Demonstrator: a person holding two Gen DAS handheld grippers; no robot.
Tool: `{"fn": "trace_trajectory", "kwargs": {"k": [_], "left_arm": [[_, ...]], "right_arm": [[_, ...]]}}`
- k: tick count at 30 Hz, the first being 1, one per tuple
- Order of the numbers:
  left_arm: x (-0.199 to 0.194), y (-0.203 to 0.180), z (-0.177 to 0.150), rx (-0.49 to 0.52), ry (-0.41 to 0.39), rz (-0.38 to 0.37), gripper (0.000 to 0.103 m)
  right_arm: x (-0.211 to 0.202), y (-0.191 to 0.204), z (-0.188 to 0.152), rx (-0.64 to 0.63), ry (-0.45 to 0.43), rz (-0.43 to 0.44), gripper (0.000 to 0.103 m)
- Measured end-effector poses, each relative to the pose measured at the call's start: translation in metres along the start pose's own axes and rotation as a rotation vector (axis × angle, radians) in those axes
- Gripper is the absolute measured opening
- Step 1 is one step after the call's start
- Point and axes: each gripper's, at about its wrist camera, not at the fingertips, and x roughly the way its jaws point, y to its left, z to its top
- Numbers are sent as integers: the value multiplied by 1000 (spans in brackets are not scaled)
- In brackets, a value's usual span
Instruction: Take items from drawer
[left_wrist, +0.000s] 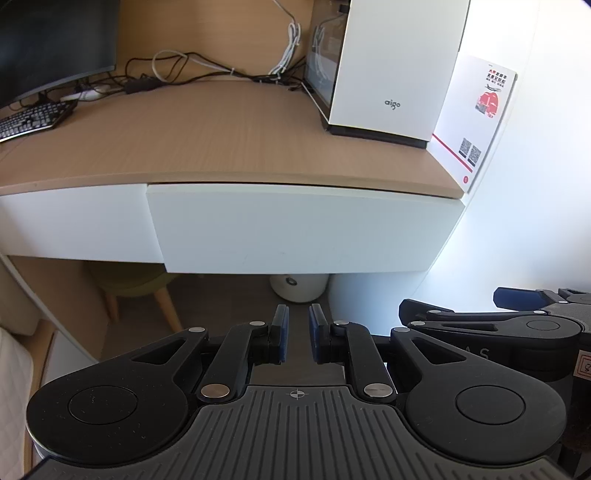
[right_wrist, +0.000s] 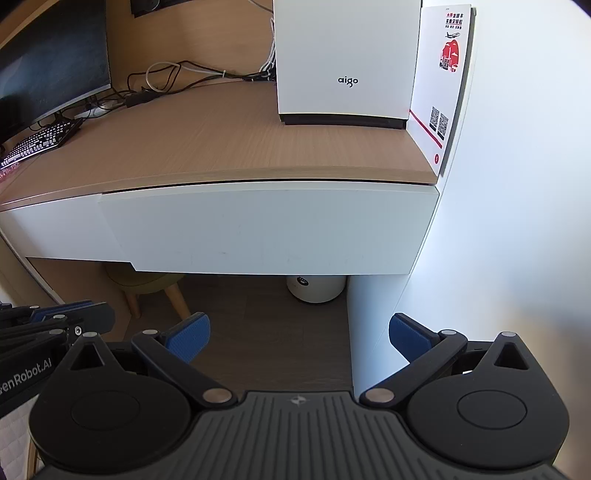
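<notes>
Two smooth white drawer fronts sit flush under the wood-grain surface (right_wrist: 207, 147); the right drawer (right_wrist: 266, 229), beneath the surface's right front corner, is shut, its contents hidden. Left tool (left_wrist: 298, 334), black with ribbed blue pads, has its jaws narrowed to a slim gap, empty, touching nothing. Right tool (right_wrist: 299, 338) is spread wide, also empty. At the right rear edge stands a boxy white case (right_wrist: 345, 59) marked "aigo", with a card (right_wrist: 443, 85) bearing QR codes beside it.
</notes>
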Motion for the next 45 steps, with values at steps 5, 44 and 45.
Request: {"fn": "trace_trajectory", "kwargs": {"k": [5, 44, 45], "left_arm": [[2, 1, 0, 9, 5, -13, 15], [62, 149, 35, -321, -29, -247, 15], [64, 154, 38, -325, -50, -248, 16]], "right_arm": [[0, 3, -1, 5, 3, 4, 103], [47, 58, 55, -65, -54, -27, 103], [51, 59, 56, -96, -54, -27, 103]]}}
